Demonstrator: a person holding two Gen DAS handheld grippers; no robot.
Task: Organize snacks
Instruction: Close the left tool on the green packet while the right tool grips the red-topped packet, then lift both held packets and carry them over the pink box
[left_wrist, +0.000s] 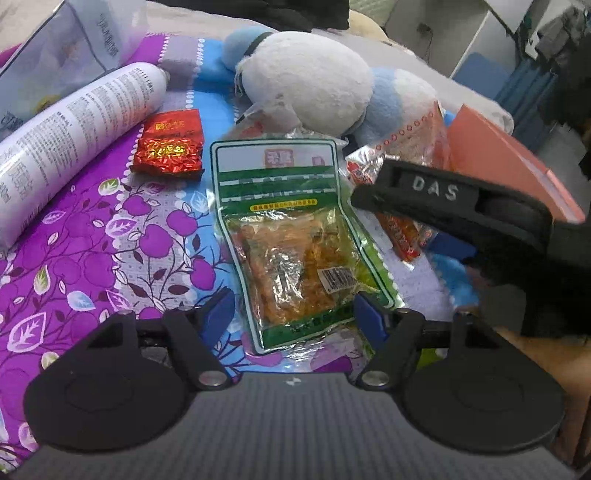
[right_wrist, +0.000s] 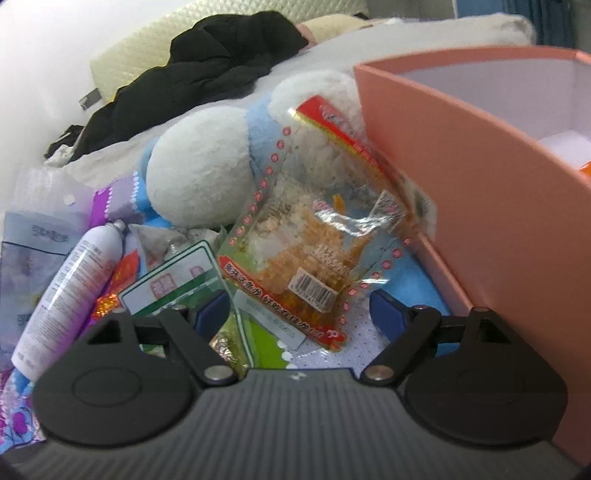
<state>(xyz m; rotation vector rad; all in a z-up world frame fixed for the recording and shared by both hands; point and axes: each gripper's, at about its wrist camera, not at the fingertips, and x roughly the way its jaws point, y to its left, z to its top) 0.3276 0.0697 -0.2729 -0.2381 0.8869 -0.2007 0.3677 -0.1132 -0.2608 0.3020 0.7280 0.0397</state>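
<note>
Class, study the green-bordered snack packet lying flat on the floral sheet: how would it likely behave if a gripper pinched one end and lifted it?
The green-bordered snack packet is thin crinkled film, so it would probably sag and bend. Its glossy surface may slip between the pads. It looks flat and lightly filled, so likely light, and it should not roll.

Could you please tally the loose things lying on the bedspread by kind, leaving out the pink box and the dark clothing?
Snack packets: 3 – green packet, red-edged clear packet, small red foil packet
Spray cans: 1 – white can
Plush toys: 1 – blue and white plush
Clear plastic packs: 1 – printed pack
Total: 6
</note>
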